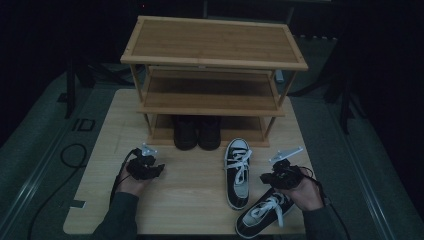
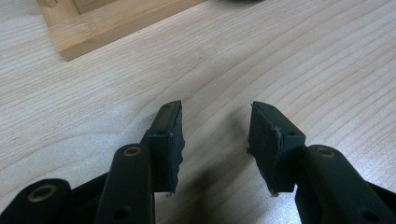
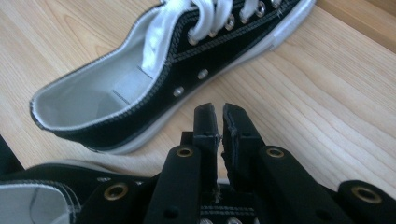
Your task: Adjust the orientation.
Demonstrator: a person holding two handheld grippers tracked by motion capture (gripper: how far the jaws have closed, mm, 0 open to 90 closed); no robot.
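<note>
Two black low sneakers with white laces and soles lie on the wooden table (image 1: 190, 200). One sneaker (image 1: 238, 172) points toward the shoe rack; the second sneaker (image 1: 262, 212) lies askew at the front edge. My right gripper (image 1: 265, 177) hovers between them, just right of the first sneaker (image 3: 154, 88), its jaws apart by only a thin slit with nothing in it (image 3: 219, 109). The second sneaker's heel (image 3: 46, 186) is right under that gripper. My left gripper (image 1: 159, 169) rests over bare wood at the left, open and empty (image 2: 215, 112).
A three-tier bamboo shoe rack (image 1: 215, 45) stands at the back of the table; its base rail (image 2: 93, 28) is just ahead of the left gripper. A pair of black boots (image 1: 197, 132) sits on its bottom shelf. Dark floor and cables surround the table.
</note>
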